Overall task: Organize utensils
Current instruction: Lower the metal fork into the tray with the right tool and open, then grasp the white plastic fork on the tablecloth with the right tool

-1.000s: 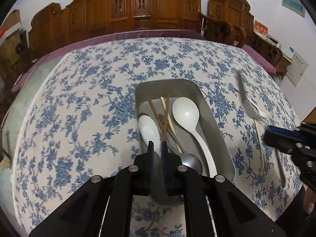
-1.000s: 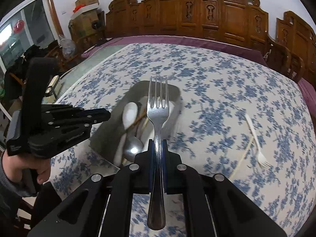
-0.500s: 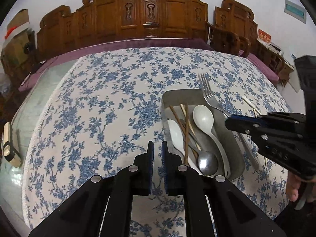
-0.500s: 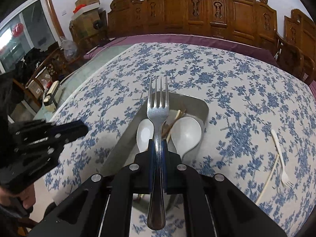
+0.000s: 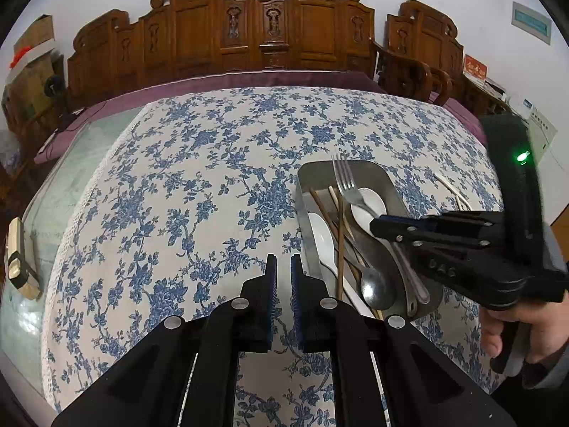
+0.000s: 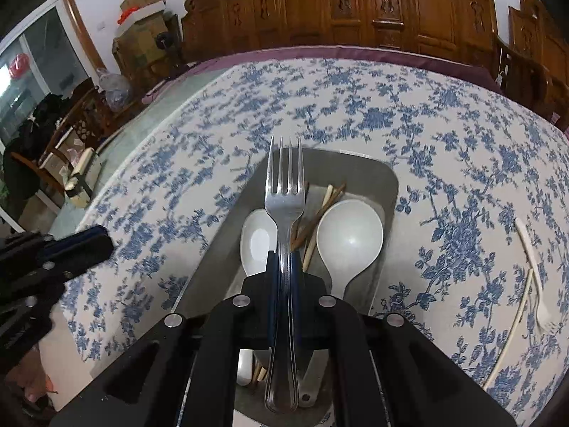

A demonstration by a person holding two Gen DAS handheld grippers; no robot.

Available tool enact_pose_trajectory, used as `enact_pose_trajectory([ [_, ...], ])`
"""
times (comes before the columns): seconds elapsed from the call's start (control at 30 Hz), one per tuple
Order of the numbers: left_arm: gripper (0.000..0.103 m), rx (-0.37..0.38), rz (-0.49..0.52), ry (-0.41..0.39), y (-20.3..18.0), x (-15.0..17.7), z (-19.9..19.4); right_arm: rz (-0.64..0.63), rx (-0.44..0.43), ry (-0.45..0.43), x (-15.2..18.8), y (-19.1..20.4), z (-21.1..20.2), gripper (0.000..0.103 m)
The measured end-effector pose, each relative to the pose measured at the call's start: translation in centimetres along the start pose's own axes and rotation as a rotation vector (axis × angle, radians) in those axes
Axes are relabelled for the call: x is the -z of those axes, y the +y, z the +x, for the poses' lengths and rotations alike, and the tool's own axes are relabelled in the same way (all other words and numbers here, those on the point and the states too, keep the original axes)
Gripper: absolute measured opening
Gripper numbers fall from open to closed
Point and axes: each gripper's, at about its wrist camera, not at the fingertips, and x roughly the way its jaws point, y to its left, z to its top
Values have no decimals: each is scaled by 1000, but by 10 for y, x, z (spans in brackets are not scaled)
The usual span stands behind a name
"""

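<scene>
**Fork over the tray, ready to go down**

The right gripper point(image 6: 284, 267) has its jaws clamped on the neck of a metal fork point(image 6: 284, 192), tines pointing away toward the top of the frame, handle hanging back beneath the fingers. It hangs right above the metal tray point(image 6: 387, 185) at the centre of the right wrist view, where two white spoons point(image 6: 350, 235), a metal spoon point(image 5: 377, 286) and wooden chopsticks point(image 6: 320, 210) already lie.

The left gripper point(image 5: 281, 277), jaws all but closed on nothing, sits over the floral tablecloth point(image 5: 177, 195) just left of the tray in its own view.

To my eye the job now is lowering the fork lengthwise along the tray, keeping it level so the tines don't catch the far wall, and letting go low. A white plastic fork point(image 6: 533, 274) and pale sticks wait at the right edge.
</scene>
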Motion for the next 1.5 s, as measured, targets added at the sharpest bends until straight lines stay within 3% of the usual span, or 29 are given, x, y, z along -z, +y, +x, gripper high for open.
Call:
enact_pose_trajectory([
  [0.43, 7, -2, 2, -2, 1, 0, -3, -20, -17, 41, 8, 6, 16, 10],
  [0.8, 7, 11, 14, -7, -14, -3, -2, -79, -50, -47, 12, -5, -26, 11],
  [1.03, 7, 45, 34, -15, -41, -6, 2, -93, -31, -114, 29, -48, -79, 11],
  [1.3, 7, 87, 66, -12, -81, -11, 14, -66, 74, -139, 51, -127, -122, 11],
  [1.4, 8, 102, 82, -9, -97, -13, 17, -32, 106, -141, 57, -156, -131, 16],
  [1.47, 22, 111, 90, -9, -106, -13, 18, -15, 127, -135, 59, -173, -133, 17],
  [1.5, 24, 113, 95, -12, -111, -14, 19, -7, 139, -133, 61, -181, -133, 17],
])
